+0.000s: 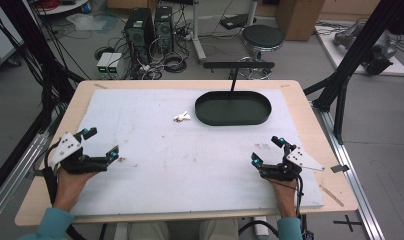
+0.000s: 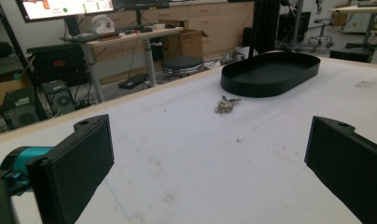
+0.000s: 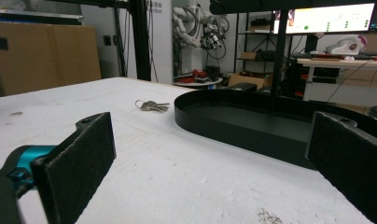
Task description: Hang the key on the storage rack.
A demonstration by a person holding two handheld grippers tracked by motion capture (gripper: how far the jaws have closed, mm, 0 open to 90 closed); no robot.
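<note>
A small bunch of keys (image 1: 181, 117) lies on the white mat, just left of an empty black oval tray (image 1: 233, 108). The keys (image 2: 225, 104) and the tray (image 2: 270, 72) sit ahead of my left gripper (image 2: 210, 163), whose jaws stand wide apart with nothing between them. My left gripper (image 1: 101, 142) rests near the table's left edge. My right gripper (image 1: 266, 150) is at the front right, open and empty. From it the keys (image 3: 151, 106) lie far left of the tray (image 3: 252, 123), which is close ahead.
The white mat (image 1: 155, 165) covers most of a wooden table (image 1: 315, 130). A black post with a crossbar (image 1: 235, 70) rises behind the tray. Computer towers, cables and a stool stand on the floor beyond the far edge.
</note>
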